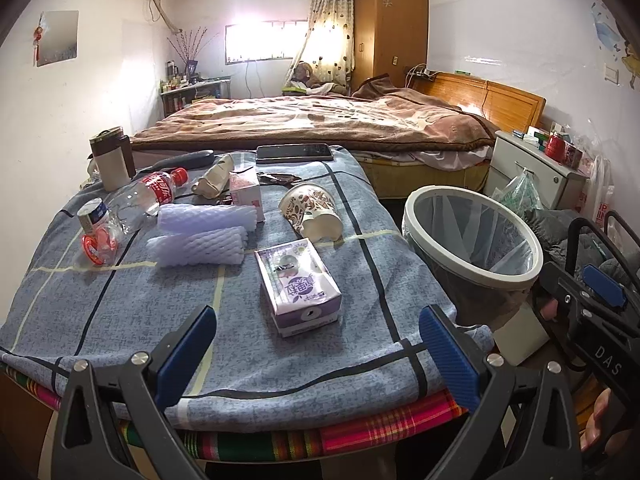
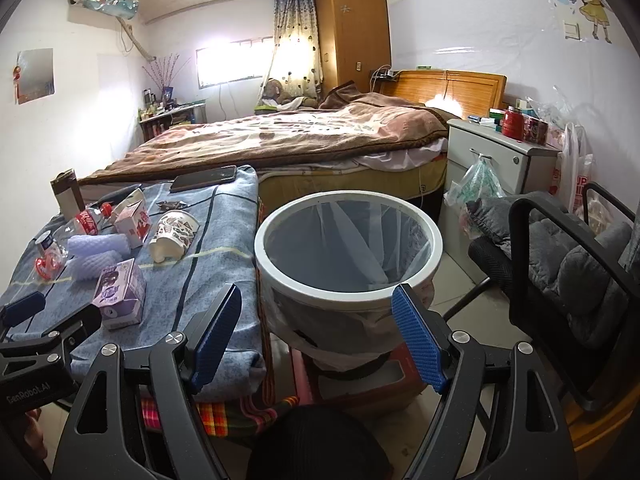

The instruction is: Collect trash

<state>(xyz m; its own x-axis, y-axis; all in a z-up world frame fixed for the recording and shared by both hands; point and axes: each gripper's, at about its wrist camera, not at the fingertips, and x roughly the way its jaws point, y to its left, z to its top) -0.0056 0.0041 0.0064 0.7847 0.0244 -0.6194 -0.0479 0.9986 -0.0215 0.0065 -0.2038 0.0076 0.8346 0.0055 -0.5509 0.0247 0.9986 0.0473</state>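
Trash lies on a table under a blue-grey checked cloth (image 1: 120,320). A purple milk carton (image 1: 298,286) lies nearest, just beyond my left gripper (image 1: 316,354), which is open and empty at the table's front edge. Further back lie two white foam fruit nets (image 1: 200,232), a tipped patterned paper cup (image 1: 310,212), a pink carton (image 1: 246,194), a clear cola bottle (image 1: 148,196) and a crushed red-capped bottle (image 1: 98,228). A white-rimmed bin (image 2: 348,248) with a clear liner stands right of the table. My right gripper (image 2: 320,336) is open and empty, just before the bin's near rim.
A black phone (image 1: 294,152) lies at the table's far edge and a brown-and-cream jug (image 1: 112,156) at its far left. A bed (image 1: 320,120) stands behind. A white nightstand (image 2: 500,160) and a black chair with grey cushions (image 2: 560,256) stand to the right of the bin.
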